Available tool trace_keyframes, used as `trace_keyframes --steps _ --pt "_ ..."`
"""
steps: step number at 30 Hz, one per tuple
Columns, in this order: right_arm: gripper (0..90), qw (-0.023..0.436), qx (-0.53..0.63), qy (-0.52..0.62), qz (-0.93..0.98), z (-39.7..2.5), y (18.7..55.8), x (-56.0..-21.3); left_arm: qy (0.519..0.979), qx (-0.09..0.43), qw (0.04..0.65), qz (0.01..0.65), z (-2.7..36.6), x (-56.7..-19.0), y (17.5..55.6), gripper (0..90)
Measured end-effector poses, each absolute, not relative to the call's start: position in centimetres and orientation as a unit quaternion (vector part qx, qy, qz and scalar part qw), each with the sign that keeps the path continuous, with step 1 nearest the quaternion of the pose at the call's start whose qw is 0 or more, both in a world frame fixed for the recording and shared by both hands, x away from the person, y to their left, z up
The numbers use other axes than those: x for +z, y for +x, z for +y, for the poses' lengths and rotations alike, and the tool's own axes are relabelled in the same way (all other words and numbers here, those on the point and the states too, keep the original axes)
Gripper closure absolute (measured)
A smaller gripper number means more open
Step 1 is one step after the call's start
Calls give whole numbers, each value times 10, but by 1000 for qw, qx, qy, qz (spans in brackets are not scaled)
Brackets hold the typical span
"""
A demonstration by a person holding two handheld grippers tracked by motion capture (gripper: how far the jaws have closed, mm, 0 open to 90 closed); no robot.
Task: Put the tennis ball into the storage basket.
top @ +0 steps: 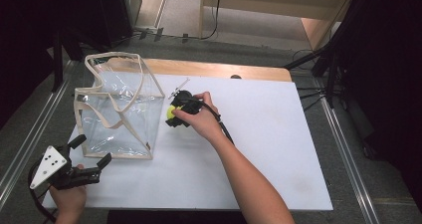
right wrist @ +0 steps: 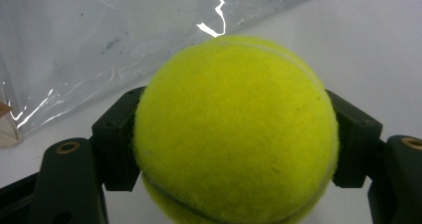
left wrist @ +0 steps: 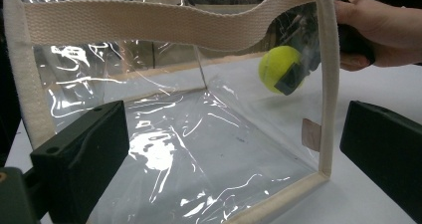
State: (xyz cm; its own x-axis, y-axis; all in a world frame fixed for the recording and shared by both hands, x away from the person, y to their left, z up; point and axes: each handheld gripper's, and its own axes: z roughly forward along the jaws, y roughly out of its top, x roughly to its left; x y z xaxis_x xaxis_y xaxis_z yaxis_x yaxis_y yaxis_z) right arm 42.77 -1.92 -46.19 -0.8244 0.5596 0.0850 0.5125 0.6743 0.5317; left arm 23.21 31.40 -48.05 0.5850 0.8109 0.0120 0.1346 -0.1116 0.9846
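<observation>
The right gripper (top: 175, 115) grasps the fuzzy yellow-green tennis ball (top: 171, 114) near the middle of the high view, low over the white counter (top: 278, 149). The clear plastic tote bag with beige webbing trim (top: 119, 107) stands just left of the ball, mouth upward (so the ball probably must rise first). The left gripper (top: 92, 157), released, waits at the lower left.

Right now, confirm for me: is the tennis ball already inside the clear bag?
No. The tennis ball sits clamped in the right gripper, outside the clear bag over the white table.
</observation>
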Motion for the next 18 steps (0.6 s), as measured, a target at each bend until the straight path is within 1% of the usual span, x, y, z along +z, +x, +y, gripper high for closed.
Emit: trace_keyframes --steps 18 --pt "232 35 293 269 917 -16 423 -440 687 298 567 344 313 -481 232 0"
